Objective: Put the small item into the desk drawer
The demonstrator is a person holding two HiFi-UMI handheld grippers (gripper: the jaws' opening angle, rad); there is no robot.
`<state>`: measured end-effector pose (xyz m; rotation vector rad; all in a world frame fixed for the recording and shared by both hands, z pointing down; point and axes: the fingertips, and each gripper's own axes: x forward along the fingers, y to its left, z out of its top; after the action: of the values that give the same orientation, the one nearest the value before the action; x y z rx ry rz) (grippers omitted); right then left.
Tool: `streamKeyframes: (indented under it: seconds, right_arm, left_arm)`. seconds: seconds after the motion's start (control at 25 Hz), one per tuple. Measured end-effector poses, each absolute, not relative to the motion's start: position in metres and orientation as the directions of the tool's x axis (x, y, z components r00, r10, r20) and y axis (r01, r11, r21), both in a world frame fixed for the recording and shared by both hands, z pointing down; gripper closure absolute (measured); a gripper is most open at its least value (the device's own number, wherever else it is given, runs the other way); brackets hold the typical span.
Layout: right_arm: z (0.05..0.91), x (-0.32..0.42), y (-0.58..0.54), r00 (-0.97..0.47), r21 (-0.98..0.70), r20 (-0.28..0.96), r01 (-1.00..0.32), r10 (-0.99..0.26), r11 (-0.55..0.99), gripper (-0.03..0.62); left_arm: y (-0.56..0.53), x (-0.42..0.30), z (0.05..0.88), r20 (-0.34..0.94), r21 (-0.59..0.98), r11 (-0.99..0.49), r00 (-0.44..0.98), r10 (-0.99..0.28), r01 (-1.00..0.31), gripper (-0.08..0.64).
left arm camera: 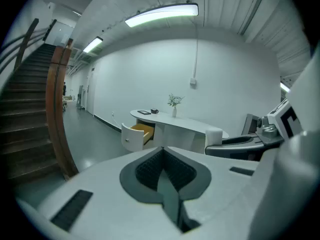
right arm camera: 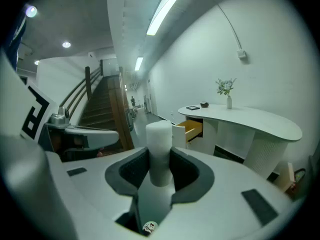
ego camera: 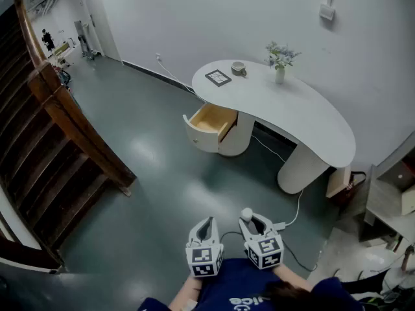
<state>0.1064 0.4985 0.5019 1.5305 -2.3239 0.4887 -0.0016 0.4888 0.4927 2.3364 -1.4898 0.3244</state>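
My right gripper [right arm camera: 160, 170] is shut on a small white cylinder [right arm camera: 160, 151], which stands upright between its dark pads; in the head view the cylinder [ego camera: 246, 213] shows as a white knob above the right gripper [ego camera: 254, 224]. My left gripper [left arm camera: 163, 173] is shut and holds nothing, close beside the right one [ego camera: 205, 229]. Both are held low over the grey floor, well short of the curved white desk [ego camera: 305, 118]. The desk's drawer [ego camera: 211, 123] stands pulled open, its wooden inside bare; it also shows in the left gripper view [left arm camera: 136, 133] and the right gripper view [right arm camera: 189, 130].
On the desk top stand a small vase of flowers [ego camera: 280, 60], a cup [ego camera: 238, 69] and a dark flat square [ego camera: 218, 78]. A wooden staircase [ego camera: 58, 141] runs along the left. A white cable [ego camera: 295, 216] trails over the floor near the desk's pedestal [ego camera: 302, 168]; cluttered furniture [ego camera: 389, 206] stands at the right.
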Motion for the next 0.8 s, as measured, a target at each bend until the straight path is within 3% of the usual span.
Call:
streamKeyframes:
  seconds: [0.8]
  right_arm:
    - [0.523,0.082,0.455,-0.290,-0.169,0.476,-0.957,-0.831,0.237,0.459]
  left_arm:
    - [0.433,-0.029,0.516,0.425,0.198,-0.476,0.512,-0.746,-0.857,0.557]
